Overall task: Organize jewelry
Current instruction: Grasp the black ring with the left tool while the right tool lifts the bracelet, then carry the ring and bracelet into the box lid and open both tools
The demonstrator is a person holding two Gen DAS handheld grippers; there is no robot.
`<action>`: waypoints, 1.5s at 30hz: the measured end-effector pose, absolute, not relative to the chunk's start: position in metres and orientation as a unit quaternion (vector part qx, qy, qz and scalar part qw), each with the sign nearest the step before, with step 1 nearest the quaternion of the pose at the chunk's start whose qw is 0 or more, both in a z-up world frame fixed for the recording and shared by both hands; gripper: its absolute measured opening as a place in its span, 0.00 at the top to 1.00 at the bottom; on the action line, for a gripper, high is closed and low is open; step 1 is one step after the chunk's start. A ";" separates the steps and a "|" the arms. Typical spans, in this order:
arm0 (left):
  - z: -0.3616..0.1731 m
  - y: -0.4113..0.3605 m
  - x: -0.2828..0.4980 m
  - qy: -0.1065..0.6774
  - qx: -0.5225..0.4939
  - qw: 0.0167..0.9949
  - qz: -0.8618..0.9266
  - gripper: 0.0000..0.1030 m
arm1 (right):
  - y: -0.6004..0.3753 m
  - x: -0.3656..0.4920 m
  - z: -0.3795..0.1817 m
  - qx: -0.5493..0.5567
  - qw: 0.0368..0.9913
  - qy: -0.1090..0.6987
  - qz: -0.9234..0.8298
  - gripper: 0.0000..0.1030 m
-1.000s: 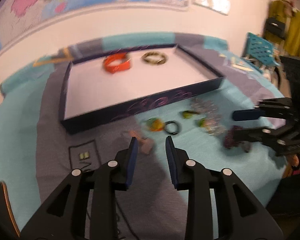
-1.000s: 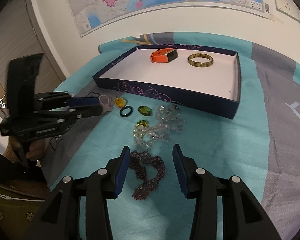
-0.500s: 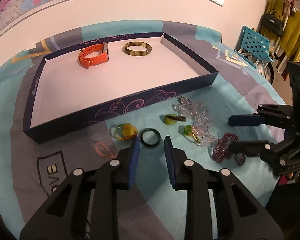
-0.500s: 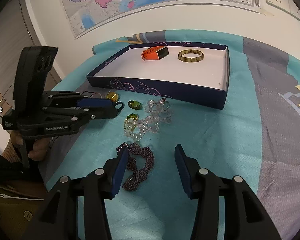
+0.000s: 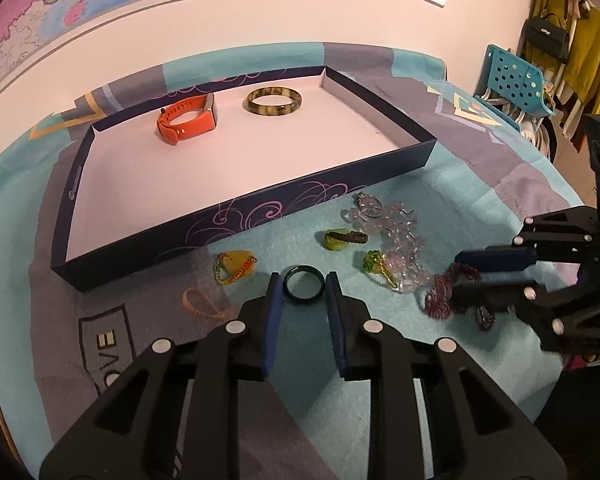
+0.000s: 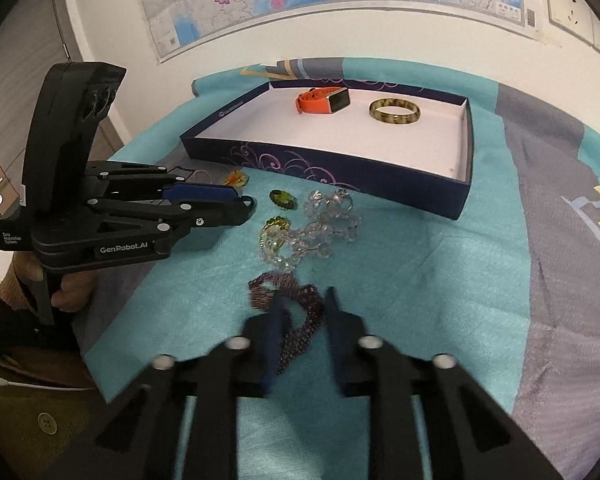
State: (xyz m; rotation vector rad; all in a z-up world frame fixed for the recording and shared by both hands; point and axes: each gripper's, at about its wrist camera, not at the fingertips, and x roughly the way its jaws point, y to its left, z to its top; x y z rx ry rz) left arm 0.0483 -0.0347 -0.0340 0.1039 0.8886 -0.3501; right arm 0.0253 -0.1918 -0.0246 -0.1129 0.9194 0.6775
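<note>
A dark blue box (image 5: 260, 216) with a white floor holds an orange watch (image 5: 186, 124) and a mottled bangle (image 5: 275, 101). My left gripper (image 5: 303, 284) is open, its fingers on either side of a dark green ring (image 5: 304, 279) on the teal cloth. My right gripper (image 6: 302, 312) is open around a purple beaded bracelet (image 6: 296, 312), its fingers closing in. The bracelet also shows in the left wrist view (image 5: 440, 292). The box (image 6: 380, 176), watch (image 6: 324, 100) and bangle (image 6: 395, 111) show in the right wrist view too.
Loose pieces lie between the grippers: a clear crystal bead string (image 5: 396, 236), a yellow pendant (image 5: 236, 266), a green stone with brown cord (image 5: 342, 238), a small green charm (image 5: 374, 260), an orange loop (image 5: 198, 302). A blue chair (image 5: 512, 80) stands right.
My left gripper moved right and forward from the grey cloth patch until its fingers flank the green ring. My right gripper advanced onto the purple bracelet and its fingers narrowed.
</note>
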 end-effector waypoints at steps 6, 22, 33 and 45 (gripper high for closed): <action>-0.030 -0.029 0.039 0.421 0.039 0.889 -0.176 0.78 | -0.193 0.024 -0.022 -0.040 0.836 0.436 0.331 0.98; 0.005 -0.013 0.032 0.375 0.018 0.908 -0.185 0.78 | -0.201 0.037 0.031 -0.007 0.862 0.374 0.342 0.98; 0.023 -0.004 0.053 0.356 0.014 0.919 -0.172 0.78 | -0.200 0.072 0.054 -0.001 0.878 0.342 0.335 0.98; 0.024 0.003 0.090 0.364 -0.003 0.918 -0.159 0.78 | -0.186 0.116 0.053 -0.001 0.882 0.343 0.324 0.98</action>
